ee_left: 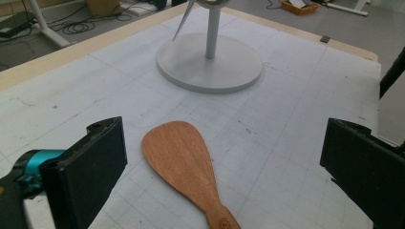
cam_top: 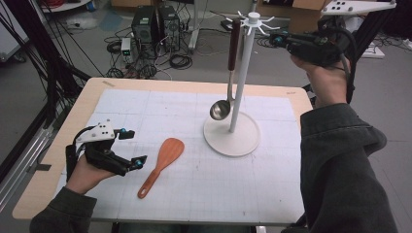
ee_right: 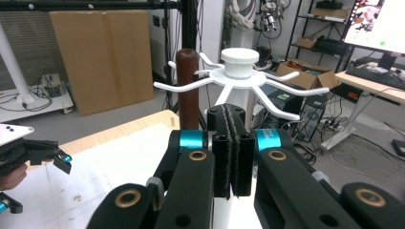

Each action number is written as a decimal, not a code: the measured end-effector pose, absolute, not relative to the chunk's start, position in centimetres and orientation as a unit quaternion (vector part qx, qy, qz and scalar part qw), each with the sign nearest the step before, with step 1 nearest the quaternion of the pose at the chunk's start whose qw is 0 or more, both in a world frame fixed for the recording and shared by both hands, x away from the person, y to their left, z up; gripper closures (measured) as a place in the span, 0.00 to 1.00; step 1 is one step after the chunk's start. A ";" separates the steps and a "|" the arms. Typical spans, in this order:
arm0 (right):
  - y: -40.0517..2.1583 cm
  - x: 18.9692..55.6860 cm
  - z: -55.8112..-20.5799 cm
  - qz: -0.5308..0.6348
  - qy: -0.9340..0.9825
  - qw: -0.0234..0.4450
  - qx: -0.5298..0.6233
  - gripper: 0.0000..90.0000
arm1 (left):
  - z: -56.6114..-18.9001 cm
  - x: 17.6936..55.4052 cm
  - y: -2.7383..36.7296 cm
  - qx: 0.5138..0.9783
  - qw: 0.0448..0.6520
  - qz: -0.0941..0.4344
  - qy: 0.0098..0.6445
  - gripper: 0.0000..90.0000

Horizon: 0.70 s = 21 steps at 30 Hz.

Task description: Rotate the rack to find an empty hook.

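Observation:
A white hook stand (cam_top: 240, 77) rises from a round base (cam_top: 232, 135) on the gridded mat. A metal ladle (cam_top: 221, 108) with a dark wooden handle (cam_top: 234, 43) hangs from one of its hooks. A wooden spatula (cam_top: 162, 164) lies flat on the mat left of the base. My left gripper (cam_top: 130, 147) hovers open just left of the spatula blade (ee_left: 179, 155), which lies between and beyond its jaws. My right gripper (cam_top: 275, 39) is raised beside the stand's top at the right, jaws shut with nothing in them, facing the hook crown (ee_right: 239, 71) and ladle handle (ee_right: 188, 86).
The white gridded mat (cam_top: 194, 189) covers most of the wooden table (cam_top: 87, 97). Beyond the far edge the floor holds computer towers (cam_top: 155, 26) and cables. A cardboard sheet (ee_right: 105, 57) and a desk with a monitor (ee_right: 377, 28) stand behind the stand.

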State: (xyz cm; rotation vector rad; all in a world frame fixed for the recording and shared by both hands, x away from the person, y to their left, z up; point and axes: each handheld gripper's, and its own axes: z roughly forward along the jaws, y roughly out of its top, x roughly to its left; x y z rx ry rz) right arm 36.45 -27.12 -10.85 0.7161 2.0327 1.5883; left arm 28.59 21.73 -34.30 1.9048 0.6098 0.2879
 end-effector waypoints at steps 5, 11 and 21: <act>-26.2 36.1 -10.7 0.579 0.741 0.229 0.250 1.00 | -34.3 28.6 21.7 0.797 0.533 0.122 0.257 0.03; -25.1 35.8 -10.6 0.578 0.745 0.230 0.240 1.00 | -34.3 28.6 21.8 0.796 0.534 0.122 0.258 0.03; -23.4 35.8 -10.7 0.569 0.752 0.235 0.236 1.00 | -34.2 28.5 21.9 0.794 0.536 0.122 0.259 0.03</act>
